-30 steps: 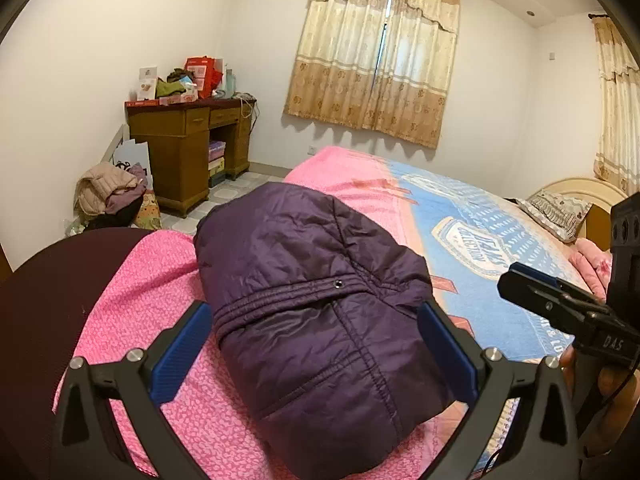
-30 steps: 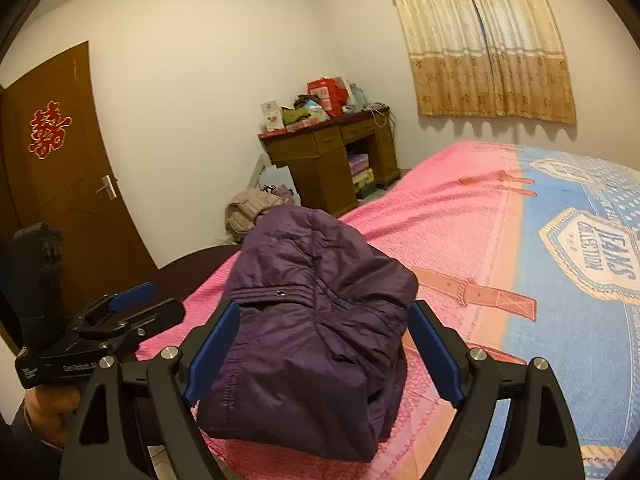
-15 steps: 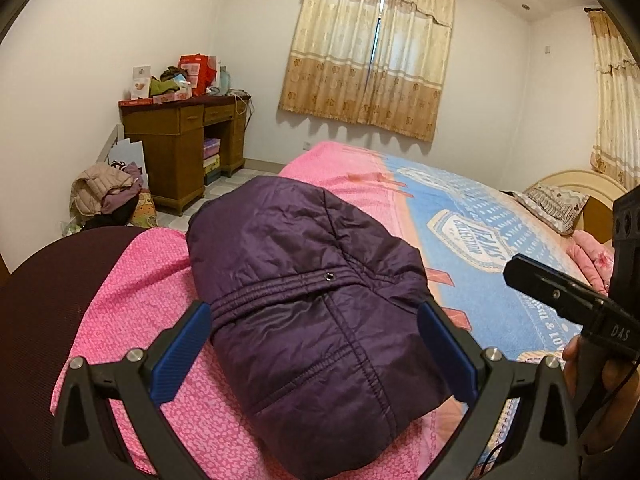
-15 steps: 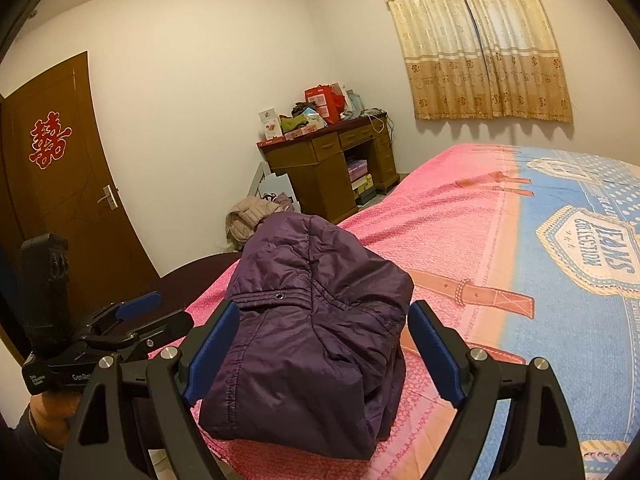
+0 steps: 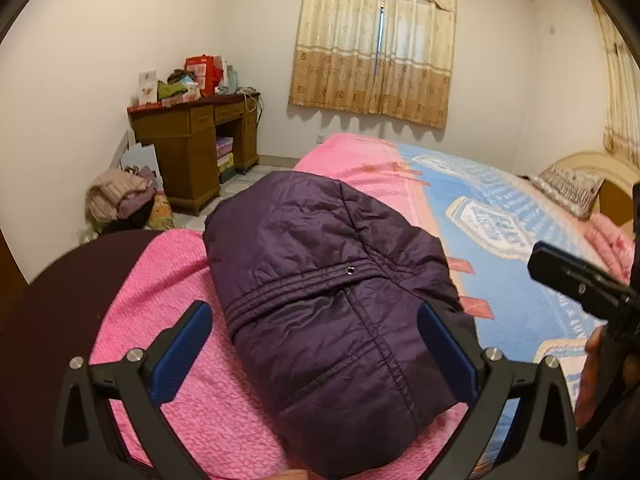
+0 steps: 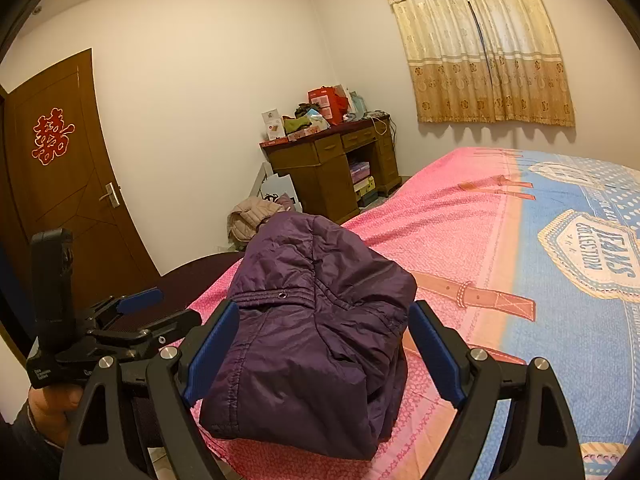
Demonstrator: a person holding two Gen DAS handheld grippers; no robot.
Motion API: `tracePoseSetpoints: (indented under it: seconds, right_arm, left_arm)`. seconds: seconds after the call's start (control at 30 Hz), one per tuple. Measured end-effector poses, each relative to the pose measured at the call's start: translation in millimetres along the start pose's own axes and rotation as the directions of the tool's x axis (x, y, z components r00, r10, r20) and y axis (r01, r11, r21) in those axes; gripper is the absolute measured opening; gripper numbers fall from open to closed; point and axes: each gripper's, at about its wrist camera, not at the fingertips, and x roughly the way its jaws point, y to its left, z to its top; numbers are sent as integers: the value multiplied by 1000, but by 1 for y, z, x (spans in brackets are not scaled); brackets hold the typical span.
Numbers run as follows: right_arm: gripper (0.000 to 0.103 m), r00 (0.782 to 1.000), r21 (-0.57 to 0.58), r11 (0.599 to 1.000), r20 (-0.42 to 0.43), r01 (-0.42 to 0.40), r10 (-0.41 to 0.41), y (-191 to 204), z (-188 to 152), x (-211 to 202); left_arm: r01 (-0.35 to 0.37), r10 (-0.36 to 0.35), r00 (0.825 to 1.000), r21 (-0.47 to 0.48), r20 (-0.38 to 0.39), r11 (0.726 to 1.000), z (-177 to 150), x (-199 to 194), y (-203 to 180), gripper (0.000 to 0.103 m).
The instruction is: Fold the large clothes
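Left wrist view: both grippers (image 5: 314, 350) (image 6: 320, 350) released above folded jacket (image 5: 332, 292); puffy bundle near bed (image 5: 500, 216) corner could spring open.

A: What colour was the jacket (image 5: 328, 300)?
B: Dark purple, quilted, on a bedspread (image 5: 192, 412) speckled pink on one side, blue with a jeans-label print on the other.
A: And the tongs?
B: Black frames, blue pads (image 6: 212, 352). The curtains (image 6: 484, 52) were beige and tan, flower-patterned; the door (image 6: 68, 208) brown, bearing a red emblem.
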Motion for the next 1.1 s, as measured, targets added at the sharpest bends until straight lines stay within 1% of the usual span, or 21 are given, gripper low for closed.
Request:
tracePoseSetpoints:
  seconds: [0.1,0.47,0.57,0.87,0.93,1.1]
  right_arm:
    - [87,1000,-4,1000,7,-3,3,1,1,-1]
    - [87,1000,-12,1000,23,-3,4,4,1,-5]
    - [87,1000,-11,1000,31,-2,2,5,2,-7]
    - [87,999,-26,1000,45,-3,4,10,1,-10]
    - [87,999,-29,1000,46,-4,5,11,1,-10]
    - [87,999,-34,999,44,-7,8,12,-1,-9]
  left_arm:
    - [-11,10,1000,25,11,1000,0,-2,-4,103]
    - [-13,12,1000,41,23,999,1,-6,-6,103]
    - [-28,27,999,48,38,998,3,-9,-6,103]
    - [-49,47,996,26,70,998,9,-15,3,103]
    - [-43,42,997,21,70,999,9,-14,6,103]
    - [-56,55,996,9,74,998,10,-13,10,103]
